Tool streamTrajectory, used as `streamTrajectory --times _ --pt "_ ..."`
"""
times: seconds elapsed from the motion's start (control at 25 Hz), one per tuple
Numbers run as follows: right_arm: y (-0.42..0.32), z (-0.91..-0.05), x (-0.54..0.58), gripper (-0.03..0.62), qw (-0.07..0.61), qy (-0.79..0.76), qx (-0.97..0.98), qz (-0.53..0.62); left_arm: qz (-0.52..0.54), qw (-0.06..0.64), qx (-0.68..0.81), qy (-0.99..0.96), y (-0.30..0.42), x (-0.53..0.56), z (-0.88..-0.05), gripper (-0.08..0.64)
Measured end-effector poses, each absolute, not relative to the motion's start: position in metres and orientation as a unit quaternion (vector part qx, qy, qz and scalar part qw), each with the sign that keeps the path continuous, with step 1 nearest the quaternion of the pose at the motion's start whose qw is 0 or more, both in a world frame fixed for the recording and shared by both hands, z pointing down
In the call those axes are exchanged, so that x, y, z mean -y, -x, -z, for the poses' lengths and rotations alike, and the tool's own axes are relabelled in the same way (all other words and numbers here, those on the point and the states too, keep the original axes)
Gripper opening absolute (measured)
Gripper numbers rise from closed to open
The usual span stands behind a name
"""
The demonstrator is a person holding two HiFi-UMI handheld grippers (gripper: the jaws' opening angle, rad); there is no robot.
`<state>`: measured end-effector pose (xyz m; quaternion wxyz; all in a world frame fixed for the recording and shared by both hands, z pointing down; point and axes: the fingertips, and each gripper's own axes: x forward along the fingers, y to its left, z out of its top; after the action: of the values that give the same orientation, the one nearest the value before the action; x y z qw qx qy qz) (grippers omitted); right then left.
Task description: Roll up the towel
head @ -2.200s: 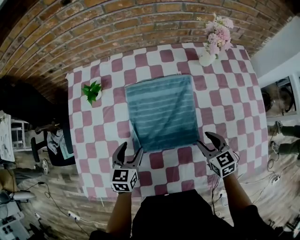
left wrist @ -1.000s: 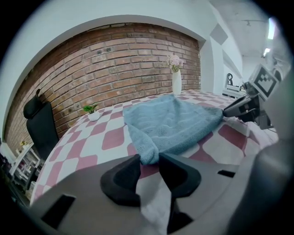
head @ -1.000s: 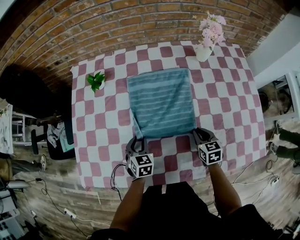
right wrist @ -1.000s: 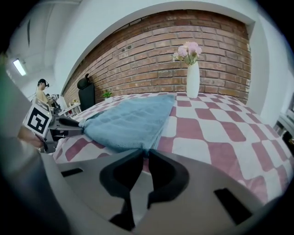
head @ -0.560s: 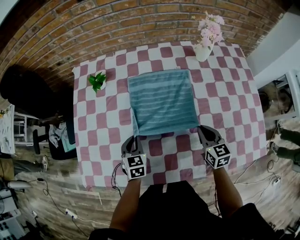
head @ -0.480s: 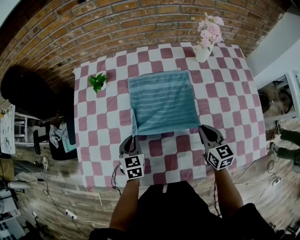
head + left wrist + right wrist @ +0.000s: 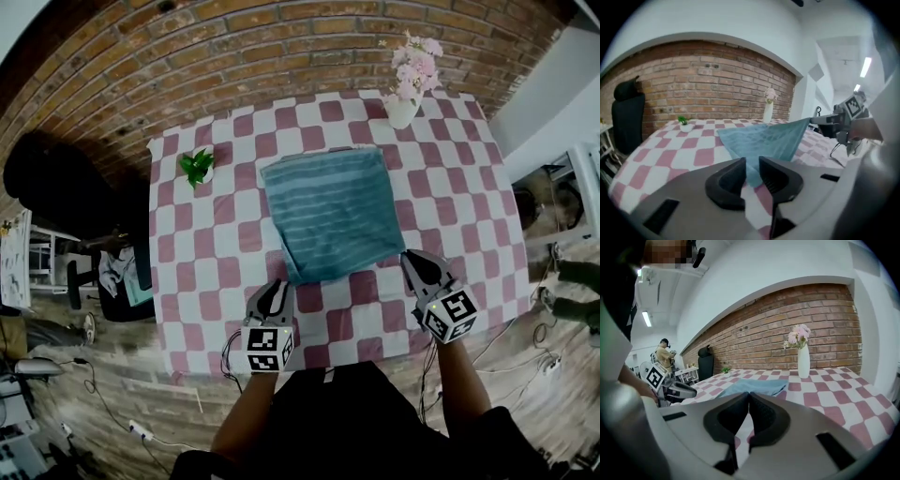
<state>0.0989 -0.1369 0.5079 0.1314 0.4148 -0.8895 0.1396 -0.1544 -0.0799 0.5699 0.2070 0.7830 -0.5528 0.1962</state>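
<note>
L gripper (image 7: 274,289) is pinching the near-left corner of the teal striped towel (image 7: 328,216). Its jaws are nearly together w/ cloth between them and have just been easing open a touch. R gripper (image 7: 412,261) is clamping the near-right corner, jaws fully together. The near edge is hanging raised btwn the two. The rest is lying flat mid-table on the red-and-white checked tablecloth (image 7: 206,272). A small potted plant (image 7: 197,169) is sitting off the far-left corner and a flower vase (image 7: 401,114) off the far-right.
</note>
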Motion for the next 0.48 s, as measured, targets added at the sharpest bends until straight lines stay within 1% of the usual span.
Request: streamTrajectory --times 0.04,0.08,0.16,0.28,0.4,0.48 --pt "-0.097 -0.508 0.135 0.006 0.133 -0.414 0.890 -0.139 -0.205 0.223 0.547 -0.780 0.141 0.075 -0.581 0.130" --pt "-0.096 -0.508 0.133 0.006 0.133 -0.415 0.889 -0.139 -0.216 0.235 0.551 -0.771 0.132 0.073 -0.591 0.172" --pt "-0.096 -0.507 0.132 0.006 0.128 -0.419 0.887 -0.142 -0.231 0.247 0.571 -0.748 0.123 0.077 -0.606 0.172" --pt "-0.096 -0.499 0.132 0.006 0.118 -0.423 0.887 -0.140 -0.264 0.248 0.598 -0.715 0.124 0.089 -0.621 0.167" --pt "-0.094 -0.481 0.130 0.006 0.087 -0.417 0.894 -0.138 -0.297 0.255 0.602 -0.696 0.132 0.094 -0.637 0.161" --pt "-0.091 -0.470 0.129 0.006 0.072 -0.409 0.900 -0.133 -0.290 0.268 0.603 -0.693 0.134 0.093 -0.641 0.158"
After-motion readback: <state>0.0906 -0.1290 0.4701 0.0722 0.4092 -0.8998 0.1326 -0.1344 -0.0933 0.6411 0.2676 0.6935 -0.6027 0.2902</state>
